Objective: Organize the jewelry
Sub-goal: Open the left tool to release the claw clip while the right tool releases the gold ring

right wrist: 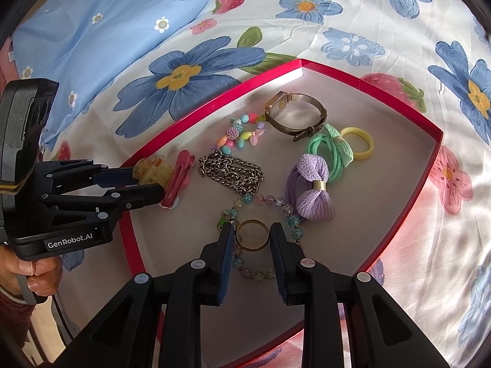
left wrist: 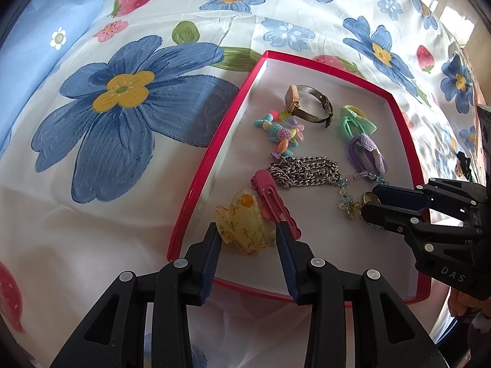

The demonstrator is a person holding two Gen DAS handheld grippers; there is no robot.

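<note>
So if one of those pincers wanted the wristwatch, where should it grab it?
Probably the mesh band, not the face. The watch stands on edge in the red box, its strap forming an open loop. A finger could drop from above into the loop, the other outside, pinching the band's near side close to the buckle. The beaded bracelet crowds its left, so coming from above-right looks safer.

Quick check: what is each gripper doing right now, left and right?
Left gripper: open, tongs around the yellow hair claw.
Right gripper: open, tongs around the gold ring.
</note>
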